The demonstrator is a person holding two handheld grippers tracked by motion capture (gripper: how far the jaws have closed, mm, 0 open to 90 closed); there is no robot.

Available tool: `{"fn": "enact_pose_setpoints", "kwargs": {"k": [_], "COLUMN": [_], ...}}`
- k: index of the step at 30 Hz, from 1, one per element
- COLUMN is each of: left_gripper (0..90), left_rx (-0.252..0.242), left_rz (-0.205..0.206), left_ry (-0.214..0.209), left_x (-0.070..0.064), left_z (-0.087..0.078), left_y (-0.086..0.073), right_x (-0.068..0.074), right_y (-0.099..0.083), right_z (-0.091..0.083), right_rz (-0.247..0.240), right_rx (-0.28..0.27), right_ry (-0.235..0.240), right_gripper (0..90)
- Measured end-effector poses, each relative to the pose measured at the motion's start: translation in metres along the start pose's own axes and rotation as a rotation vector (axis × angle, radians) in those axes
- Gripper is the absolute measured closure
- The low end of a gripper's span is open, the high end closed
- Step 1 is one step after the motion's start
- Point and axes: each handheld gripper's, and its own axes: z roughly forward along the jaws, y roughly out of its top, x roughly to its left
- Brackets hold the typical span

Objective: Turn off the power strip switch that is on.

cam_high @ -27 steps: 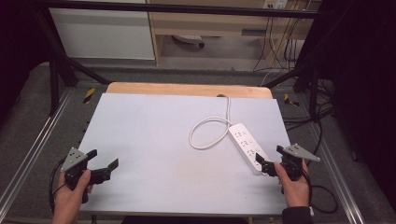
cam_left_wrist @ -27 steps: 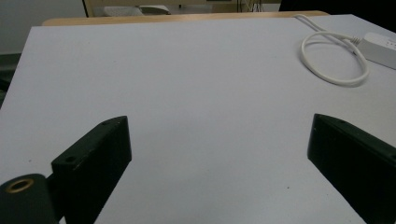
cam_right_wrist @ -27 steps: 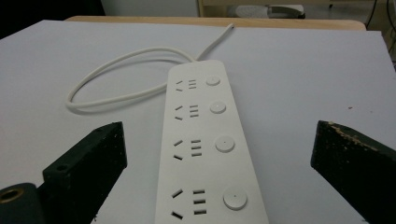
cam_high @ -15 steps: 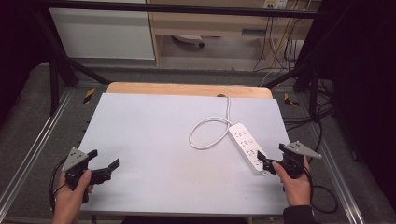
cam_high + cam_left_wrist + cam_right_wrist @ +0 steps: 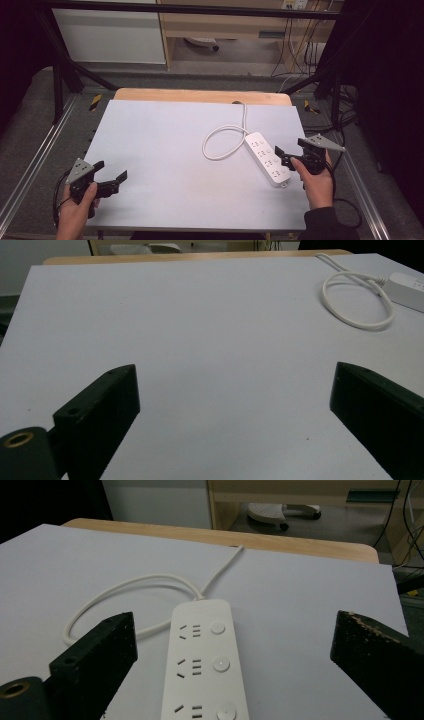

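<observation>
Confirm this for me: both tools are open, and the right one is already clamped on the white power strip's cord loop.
Not quite. The right tool is open, as you say, but clamped on nothing: in the right gripper view its jaws stand wide apart either side of the white power strip, and the cord loop lies free beyond. The left tool is open too.

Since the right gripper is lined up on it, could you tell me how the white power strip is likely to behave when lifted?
The power strip looks like rigid plastic, so it probably stays stiff. Its smooth casing may slip between the jaws. The looped cord looks floppy and would likely trail and tug as the strip rises.
</observation>
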Motion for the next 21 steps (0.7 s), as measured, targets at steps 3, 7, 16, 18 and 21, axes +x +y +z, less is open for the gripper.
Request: {"fn": "enact_pose_setpoints", "kwargs": {"k": [3, 7, 16, 18, 21], "left_gripper": [5.5, 5.5, 5.4, 5.4, 5.4], "left_rx": [0.004, 0.001, 0.007, 0.008, 0.011], "left_rz": [0.0, -0.004, -0.005, -0.004, -0.005], "left_ry": [-0.006, -0.007, -0.003, -0.002, -0.005], "left_x": [0.0, 0.0, -0.001, -0.001, -0.002], "left_z": [0.001, 0.0, 0.001, 0.001, 0.001], "left_y": [0.0, 0.0, 0.0, 0.0, 0.0], "right_x": [-0.002, -0.001, 0.003, 0.003, 0.003], "right_y": [0.006, 0.008, 0.018, 0.021, 0.023], "right_z": [0.002, 0.003, 0.013, 0.017, 0.02], "right_rz": [0.005, 0.004, -0.018, -0.025, -0.027], "right_rx": [-0.008, -0.018, -0.001, -0.001, -0.002], "right_ry": [0.003, 0.005, 0.012, 0.009, 0.006], "right_gripper": [8.1, 9.6, 6.1, 6.4, 8.5]}}
